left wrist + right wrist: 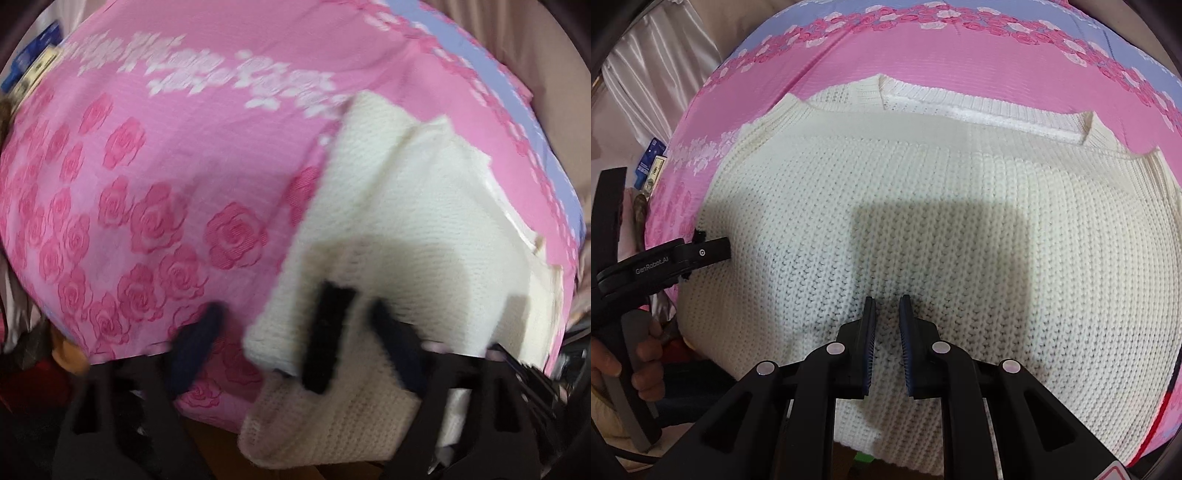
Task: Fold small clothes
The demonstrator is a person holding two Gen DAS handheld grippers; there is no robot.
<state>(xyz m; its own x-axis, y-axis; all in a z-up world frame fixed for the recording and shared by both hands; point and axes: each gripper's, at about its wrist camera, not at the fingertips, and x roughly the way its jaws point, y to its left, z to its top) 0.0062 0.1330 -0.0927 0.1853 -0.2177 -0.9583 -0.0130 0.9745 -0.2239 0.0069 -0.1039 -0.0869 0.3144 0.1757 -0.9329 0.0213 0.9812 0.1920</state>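
Left gripper [297, 349] is standing open and pointing steeply down. Its jaws are straddling the near left edge of the sweater [406, 221]: one pad is sitting over the knit, the other out over the bare sheet [166, 147]. I am reading that as lining up a pinch on the side hem, since a fold needs the edge itself caught, not the middle of the cloth. Nothing is being pressed yet as far as I can see, though this view is blurred.

Right gripper [887, 306] is hovering low over the middle of the body with its jaws nearly together. A thin gap is showing between them with flat knit behind it. I cannot tell whether it is nipping any yarn. I am judging that it is there to pin the panel down, so the cloth does not drag when the left side lifts.

Outward from there, the sweater is lying spread flat on the pink rose sheet, with its neckline [979, 103] at the far side. A hand [613, 369] is gripping the left handle at the edge.
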